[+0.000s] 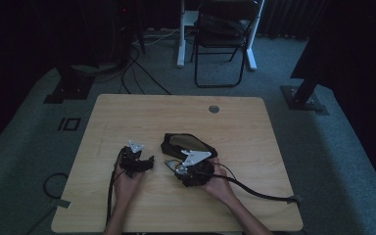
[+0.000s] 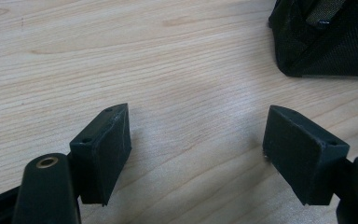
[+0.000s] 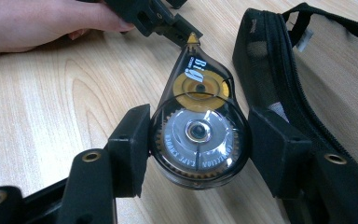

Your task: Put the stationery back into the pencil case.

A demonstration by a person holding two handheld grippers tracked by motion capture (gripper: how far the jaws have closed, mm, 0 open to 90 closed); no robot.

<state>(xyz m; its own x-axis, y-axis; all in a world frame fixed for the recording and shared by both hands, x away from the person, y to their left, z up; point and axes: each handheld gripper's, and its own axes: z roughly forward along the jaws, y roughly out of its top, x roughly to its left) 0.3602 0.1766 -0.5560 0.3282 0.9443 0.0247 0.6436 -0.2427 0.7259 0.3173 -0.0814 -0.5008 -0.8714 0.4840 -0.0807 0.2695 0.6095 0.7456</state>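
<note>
- A light wood-grain table [image 1: 127,112] is standing on grey carpet.
- A black mesh pouch [image 1: 186,144] is lying directly on it near the centre.
- A round grommet [image 1: 214,108] is sitting towards the far edge, right of centre.

On the correction tape dispenser [image 3: 199,135], seen in the right gripper view, white lettering is printed near the pointed tip, of which only a large "B" can be made out. Around the clear wheel, upside-down lettering is carried that reads roughly "CORRECTION TAPE"; the letters are partly blurred. No other text, number or sign can be read on the table or the pouch.
</note>
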